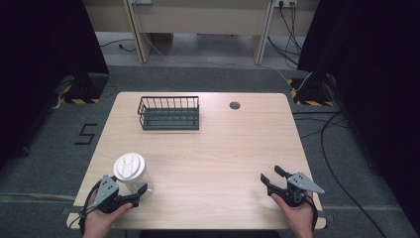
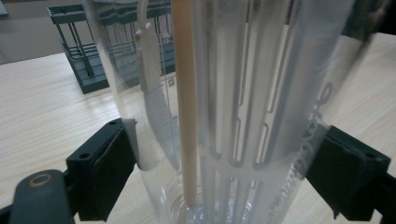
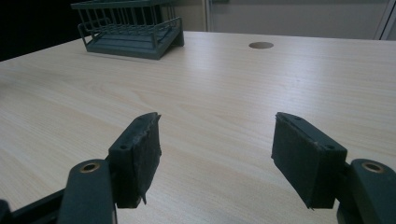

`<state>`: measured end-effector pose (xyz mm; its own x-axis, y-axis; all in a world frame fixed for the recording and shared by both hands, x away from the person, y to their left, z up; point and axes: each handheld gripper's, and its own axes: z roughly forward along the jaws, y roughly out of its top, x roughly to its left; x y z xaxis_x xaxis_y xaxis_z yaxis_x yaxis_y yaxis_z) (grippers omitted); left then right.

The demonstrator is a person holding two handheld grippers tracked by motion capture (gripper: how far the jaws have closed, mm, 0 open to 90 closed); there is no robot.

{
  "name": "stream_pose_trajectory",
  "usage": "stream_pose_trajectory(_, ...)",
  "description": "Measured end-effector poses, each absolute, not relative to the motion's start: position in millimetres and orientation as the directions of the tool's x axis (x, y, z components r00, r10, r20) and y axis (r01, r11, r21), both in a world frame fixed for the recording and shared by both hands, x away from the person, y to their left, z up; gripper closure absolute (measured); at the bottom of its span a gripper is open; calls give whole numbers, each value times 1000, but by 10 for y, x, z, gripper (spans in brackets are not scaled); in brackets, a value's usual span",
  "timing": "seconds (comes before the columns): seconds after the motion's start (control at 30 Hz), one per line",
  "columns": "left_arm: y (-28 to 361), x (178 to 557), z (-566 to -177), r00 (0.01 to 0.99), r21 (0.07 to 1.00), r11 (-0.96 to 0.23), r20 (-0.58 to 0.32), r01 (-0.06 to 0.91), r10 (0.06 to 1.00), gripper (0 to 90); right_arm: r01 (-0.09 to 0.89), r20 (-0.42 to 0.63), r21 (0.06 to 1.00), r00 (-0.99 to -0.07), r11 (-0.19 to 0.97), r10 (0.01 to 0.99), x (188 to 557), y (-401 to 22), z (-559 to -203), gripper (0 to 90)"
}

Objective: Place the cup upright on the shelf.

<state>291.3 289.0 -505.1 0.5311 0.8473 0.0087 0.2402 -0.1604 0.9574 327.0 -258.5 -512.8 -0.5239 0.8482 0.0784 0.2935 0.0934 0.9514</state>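
— Standing at the near-left corner of the table (image 1: 208,163) is a clear plastic cup (image 2: 233,93) with a white lid (image 1: 129,165). Do you see what has hold of it?

— Yes. The left gripper (image 1: 130,193) has its two jaws around the lower wall of the cup, one black pad on each side. In the left gripper view both pads touch the clear wall, so it is clamped on the cup. A pale straw (image 2: 186,107) stands upright inside.

— And the other claw?

— The right gripper (image 3: 215,154) is at the near-right corner, held in a hand (image 1: 297,210). Its jaws stand wide apart with bare wood between them.

— What lies beyond?

— A dark wire basket (image 1: 169,112) sits at the far side, left of centre, well apart from the cup. A round grommet hole (image 1: 235,105) is to its right.
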Motion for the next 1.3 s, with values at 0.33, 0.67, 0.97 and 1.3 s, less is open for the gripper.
stream_pose_trajectory(0.33,2848,3038,-5061,540,964,-148,6,221,842,144,295,73,950,-526,101,848,3271,-2577,-5127,332)
stream_pose_trajectory(0.67,2883,3069,-5046,546,967,-136,-4,215,838,170,296,72,950,-528,104,846,3277,-2575,-5128,333)
stream_pose_trajectory(0.97,2807,3141,-4891,553,973,-147,25,177,833,171,297,75,950,-526,100,847,3274,-2577,-5127,334)
stream_pose_trajectory(1.3,2732,3234,-4785,561,977,-147,36,153,827,172,294,70,950,-529,105,846,3274,-2574,-5127,338)
